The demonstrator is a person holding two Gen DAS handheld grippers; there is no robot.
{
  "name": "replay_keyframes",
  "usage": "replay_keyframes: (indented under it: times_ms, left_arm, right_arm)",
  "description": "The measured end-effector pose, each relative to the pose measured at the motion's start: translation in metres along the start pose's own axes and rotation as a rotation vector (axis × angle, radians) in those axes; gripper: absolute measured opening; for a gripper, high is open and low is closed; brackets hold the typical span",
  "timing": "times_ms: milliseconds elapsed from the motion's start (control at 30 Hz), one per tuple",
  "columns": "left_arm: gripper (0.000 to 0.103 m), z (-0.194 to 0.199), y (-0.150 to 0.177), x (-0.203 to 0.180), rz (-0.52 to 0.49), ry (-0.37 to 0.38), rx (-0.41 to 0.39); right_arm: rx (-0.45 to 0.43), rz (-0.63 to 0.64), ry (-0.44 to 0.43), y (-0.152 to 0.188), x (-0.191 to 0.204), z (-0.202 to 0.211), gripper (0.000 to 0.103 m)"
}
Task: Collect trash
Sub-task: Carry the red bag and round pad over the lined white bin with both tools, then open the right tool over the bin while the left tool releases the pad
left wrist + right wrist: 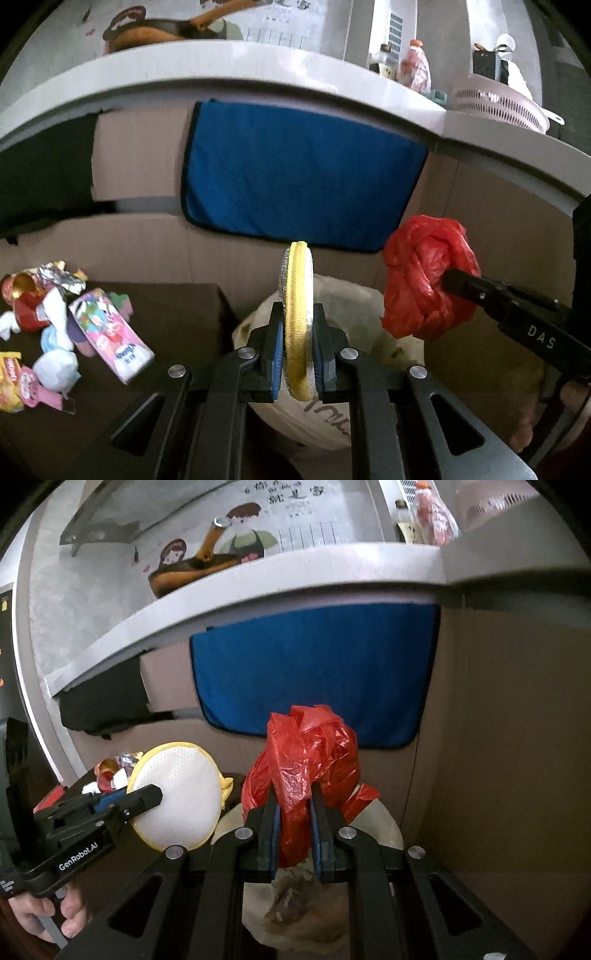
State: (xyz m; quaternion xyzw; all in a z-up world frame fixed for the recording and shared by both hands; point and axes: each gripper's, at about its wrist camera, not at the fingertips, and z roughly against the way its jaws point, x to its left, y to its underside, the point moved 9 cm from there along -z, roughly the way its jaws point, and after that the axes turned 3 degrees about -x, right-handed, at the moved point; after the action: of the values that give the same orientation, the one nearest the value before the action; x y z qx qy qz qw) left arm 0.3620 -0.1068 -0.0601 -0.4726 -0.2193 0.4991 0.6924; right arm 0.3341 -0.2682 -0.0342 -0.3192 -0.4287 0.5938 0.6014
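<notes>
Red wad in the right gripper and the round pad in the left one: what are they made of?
Red bag: thin plastic film, glossy and semi-translucent, by its sharp crinkles and highlights. Round pad: looks like a soft sponge or fabric scrubber, with a matte white dimpled face and yellow stitched cloth trim; a silvery mesh seems to back it, hard to confirm.

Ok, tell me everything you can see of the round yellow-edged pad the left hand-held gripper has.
The round pad is a flat disc with a white, textured, fabric-like face and a yellow stitched rim; the left wrist view shows a silvery mesh layer on its other side. It stands on edge, clamped between the pads of the left hand-held gripper, above the open pale bag. Nothing else touches it; the red plastic bag hangs apart beside it.
</notes>
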Motion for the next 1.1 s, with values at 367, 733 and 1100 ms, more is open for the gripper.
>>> replay_keyframes:
  times_ms: [367, 733, 1100]
  left_arm:
    - [0.014, -0.028, 0.016, 0.006, 0.088, 0.018, 0.088]
    - [0.03, -0.059, 0.01, 0.019, 0.183, 0.124, 0.138]
    - [0.042, -0.011, -0.006, 0.101, 0.198, -0.011, 0.063]
  right_arm:
    - [0.091, -0.046, -0.012, 0.024, -0.011, -0.026, 0.013]
    - [0.118, -0.072, -0.003, 0.027, -0.021, -0.051, 0.036]
    - [0.136, -0.118, 0.044, 0.041, -0.028, -0.057, 0.042]
